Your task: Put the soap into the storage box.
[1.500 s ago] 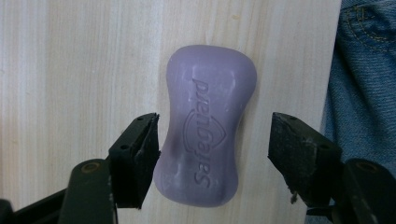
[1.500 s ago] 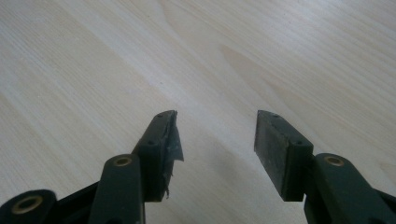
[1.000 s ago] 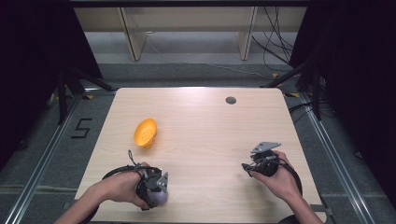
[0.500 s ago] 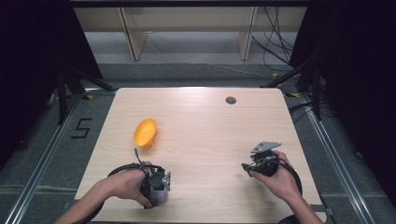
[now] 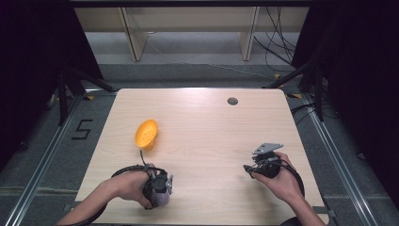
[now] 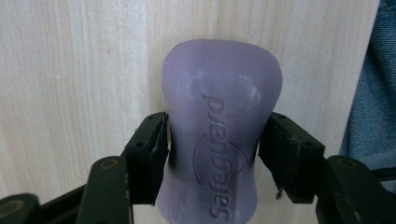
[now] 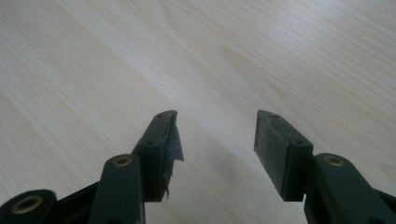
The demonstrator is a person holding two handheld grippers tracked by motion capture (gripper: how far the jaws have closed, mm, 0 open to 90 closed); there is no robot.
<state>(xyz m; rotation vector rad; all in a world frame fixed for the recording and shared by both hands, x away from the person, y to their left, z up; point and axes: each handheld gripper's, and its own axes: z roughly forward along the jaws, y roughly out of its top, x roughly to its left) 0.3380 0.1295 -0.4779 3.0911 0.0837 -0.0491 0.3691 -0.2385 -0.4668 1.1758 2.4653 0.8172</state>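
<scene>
A purple soap bar (image 6: 219, 140) with raised lettering lies on the wooden table (image 5: 202, 122) near its front left edge. My left gripper (image 6: 217, 123) points down over it, and its jaws have just been closing with the soap (image 5: 161, 198) between them. Both pads now press on the bar's narrow waist. A hand holds this left gripper (image 5: 160, 188) from the left. An orange oval dish (image 5: 146, 133) sits further back on the left. My right gripper (image 5: 248, 169) rests low at the front right, and in its own view the right gripper (image 7: 215, 126) is open over bare wood.
A small dark round hole (image 5: 232, 100) marks the table's far side. Blue cloth (image 6: 369, 93) shows beyond the table edge in the left gripper view. Shelf legs and cables stand on the floor behind the table.
The left hand has shifted slightly over the purple soap. The right hand and the orange dish have stayed where they were.
</scene>
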